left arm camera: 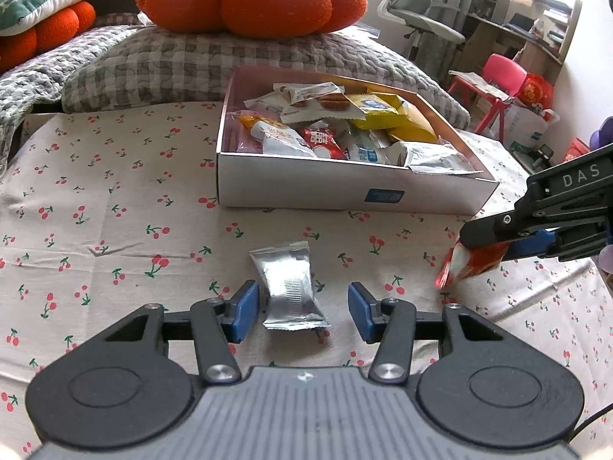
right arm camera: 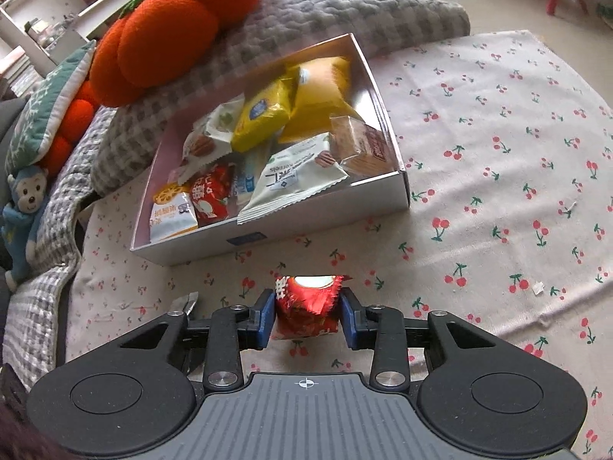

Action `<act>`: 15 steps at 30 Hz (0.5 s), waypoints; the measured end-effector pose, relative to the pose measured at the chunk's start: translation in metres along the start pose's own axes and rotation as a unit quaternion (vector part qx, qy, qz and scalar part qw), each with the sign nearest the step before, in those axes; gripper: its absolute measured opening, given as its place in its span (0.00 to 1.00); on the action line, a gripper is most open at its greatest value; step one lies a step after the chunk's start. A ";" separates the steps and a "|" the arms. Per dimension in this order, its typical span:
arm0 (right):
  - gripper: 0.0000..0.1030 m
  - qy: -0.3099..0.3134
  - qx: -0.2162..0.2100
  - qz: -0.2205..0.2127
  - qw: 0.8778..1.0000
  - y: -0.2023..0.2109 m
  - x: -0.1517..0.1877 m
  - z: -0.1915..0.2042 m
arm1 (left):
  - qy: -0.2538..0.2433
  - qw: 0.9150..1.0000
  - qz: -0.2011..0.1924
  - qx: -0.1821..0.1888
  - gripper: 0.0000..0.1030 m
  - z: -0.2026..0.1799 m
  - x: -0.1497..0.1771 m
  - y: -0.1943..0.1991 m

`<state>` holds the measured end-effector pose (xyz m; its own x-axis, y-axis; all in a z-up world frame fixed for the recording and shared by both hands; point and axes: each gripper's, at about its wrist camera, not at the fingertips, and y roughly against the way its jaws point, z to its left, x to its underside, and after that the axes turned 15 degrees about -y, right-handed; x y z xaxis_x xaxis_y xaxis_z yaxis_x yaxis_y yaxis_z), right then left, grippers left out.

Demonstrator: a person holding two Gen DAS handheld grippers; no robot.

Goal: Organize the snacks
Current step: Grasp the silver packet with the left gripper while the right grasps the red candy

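we count two loose packets outside the box. one silver foil snack packet (left arm camera: 292, 286), crimped at both ends, lies on the cherry-print sheet (left arm camera: 115, 199) between the spread fingers of our left gripper (left arm camera: 303, 308), untouched. one red snack packet (right arm camera: 306, 306), glossy and crinkled, sits clamped in our right gripper (right arm camera: 307, 316), held near the white cardboard box (left arm camera: 306, 188) heaped with assorted packets.
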<state>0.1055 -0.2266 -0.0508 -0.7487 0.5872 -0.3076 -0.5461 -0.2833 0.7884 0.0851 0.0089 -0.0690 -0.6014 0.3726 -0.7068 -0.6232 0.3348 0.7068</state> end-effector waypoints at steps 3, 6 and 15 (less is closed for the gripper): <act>0.37 -0.004 -0.001 -0.001 1.000 -0.002 -0.002 -0.003 | 0.002 1.000 0.000 -0.002 0.43 0.000 -0.001 -0.001; 0.41 -0.015 0.000 0.003 1.000 -0.005 -0.004 -0.006 | 0.005 1.000 -0.001 -0.002 0.41 -0.001 -0.002 -0.001; 0.45 -0.010 0.010 0.019 1.000 -0.010 0.000 -0.008 | 0.014 1.000 0.001 -0.011 0.32 0.000 -0.004 -0.004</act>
<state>0.1080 -0.2294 -0.0630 -0.7609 0.5915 -0.2667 -0.5095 -0.2901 0.8101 0.0901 0.0058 -0.0686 -0.6160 0.3497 -0.7059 -0.6321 0.3154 0.7078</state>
